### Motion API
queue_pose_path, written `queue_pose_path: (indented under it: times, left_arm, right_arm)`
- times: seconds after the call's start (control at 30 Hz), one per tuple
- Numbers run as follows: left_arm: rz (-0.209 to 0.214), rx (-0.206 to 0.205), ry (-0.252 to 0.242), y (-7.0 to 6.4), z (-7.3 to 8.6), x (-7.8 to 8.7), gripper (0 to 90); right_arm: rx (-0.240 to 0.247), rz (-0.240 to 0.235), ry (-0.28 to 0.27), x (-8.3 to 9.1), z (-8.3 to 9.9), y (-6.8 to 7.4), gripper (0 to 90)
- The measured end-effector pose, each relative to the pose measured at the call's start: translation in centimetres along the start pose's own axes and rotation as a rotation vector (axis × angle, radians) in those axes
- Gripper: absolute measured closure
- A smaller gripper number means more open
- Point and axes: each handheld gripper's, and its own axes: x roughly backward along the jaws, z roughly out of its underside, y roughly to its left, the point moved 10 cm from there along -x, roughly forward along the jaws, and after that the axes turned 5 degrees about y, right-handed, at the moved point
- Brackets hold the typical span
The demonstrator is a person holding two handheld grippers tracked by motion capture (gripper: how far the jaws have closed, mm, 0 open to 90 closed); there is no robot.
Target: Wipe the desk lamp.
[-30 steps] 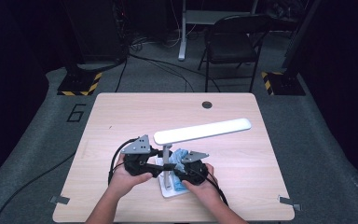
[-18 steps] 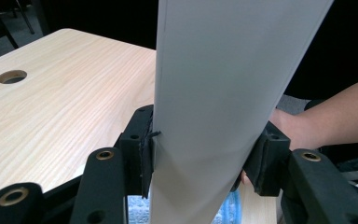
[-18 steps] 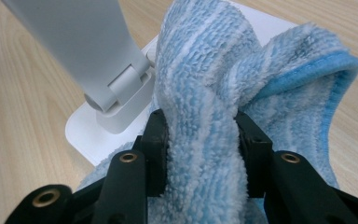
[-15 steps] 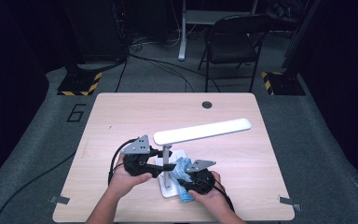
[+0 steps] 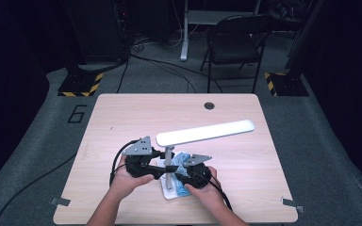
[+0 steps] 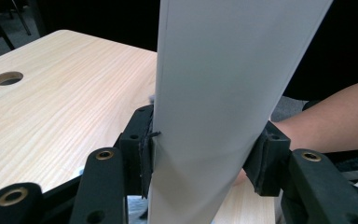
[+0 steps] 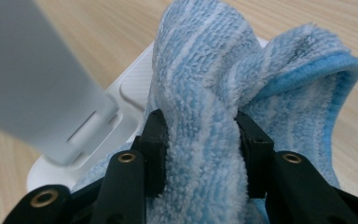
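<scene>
A white desk lamp stands near the table's front edge, its long flat head (image 5: pixel 206 132) reaching to the right and its upright stem (image 5: pixel 168 160) rising from a white base (image 5: pixel 169 192). My left gripper (image 5: pixel 162 167) is shut on the lamp stem (image 6: pixel 209 107), with one jaw on each side of it. My right gripper (image 5: pixel 181 176) is shut on a bunched blue striped cloth (image 5: pixel 183 162). In the right gripper view the cloth (image 7: pixel 205 107) lies on the lamp base (image 7: pixel 121 107), right beside the foot of the stem (image 7: pixel 37 79).
The wooden table (image 5: pixel 122 117) has a round cable hole (image 5: pixel 209 105) at its far edge. A black folding chair (image 5: pixel 235 42) stands on the floor behind the table. Cables trail from both grippers toward the front edge.
My right gripper has pulled the cloth across the lamp base toward the front right. The left gripper has stayed shut on the stem.
</scene>
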Motion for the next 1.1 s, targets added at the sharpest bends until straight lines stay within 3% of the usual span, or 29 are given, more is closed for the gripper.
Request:
queue_pose_path:
  times: [0.13,0.23,0.4,0.53,0.8,0.97,1.1]
  left_arm:
    - [0.000,-0.005,0.003,0.0,0.0,0.0,50.5]
    - [0.000,-0.001,0.001,0.0,0.0,0.0,50.5]
    - [0.000,-0.001,0.000,0.0,0.0,0.1,50.5]
    - [0.002,-0.001,0.002,0.0,0.1,0.1,50.5]
    - [0.007,-0.004,0.006,0.0,0.1,0.2,50.5]
    - [0.004,-0.002,0.001,0.0,0.1,0.2,50.5]
    - [-0.006,0.003,-0.005,0.1,0.1,0.2,50.5]
  right_arm:
    - [-0.033,0.010,0.003,-0.6,-0.7,-0.6,60.9]
    - [-0.018,0.019,0.001,-0.9,-1.1,-1.1,60.9]
    - [-0.049,0.035,-0.002,-1.6,-1.9,-1.8,60.9]
    - [-0.040,0.038,0.001,-2.0,-2.5,-2.5,60.9]
    - [-0.089,0.083,-0.014,-3.1,-3.9,-4.5,61.3]
    - [-0.112,0.085,-0.005,-3.5,-4.4,-5.1,61.3]
    - [-0.103,0.084,-0.018,-3.5,-4.5,-5.4,61.6]
